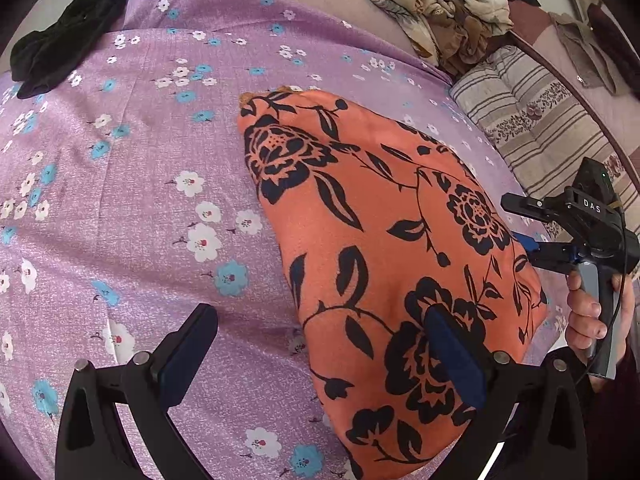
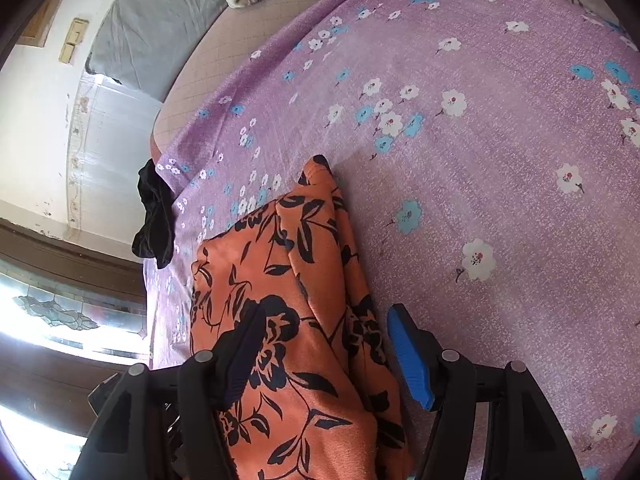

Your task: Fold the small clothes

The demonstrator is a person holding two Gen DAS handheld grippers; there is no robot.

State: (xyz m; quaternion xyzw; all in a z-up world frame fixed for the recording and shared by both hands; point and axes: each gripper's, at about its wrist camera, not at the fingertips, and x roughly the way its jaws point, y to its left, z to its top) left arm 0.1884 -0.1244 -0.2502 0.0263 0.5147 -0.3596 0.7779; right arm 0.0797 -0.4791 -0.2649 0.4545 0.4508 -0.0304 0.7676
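Fabric of the folded orange floral garment (image 1: 384, 240), lying on the purple bedspread (image 1: 140, 200), looks thin, limp and slippery, best pinched at a corner near 11 o'clock, while the left gripper (image 1: 320, 352) and right gripper (image 2: 324, 356) both gape wide, holding nothing.

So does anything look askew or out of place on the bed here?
Mostly tidy. The folded orange floral garment lies flat on the purple sheet, though its layers look bunched along one edge in the right wrist view. A black garment hangs over the bed's edge, and a crumpled patterned cloth sits unfolded beyond the sheet.
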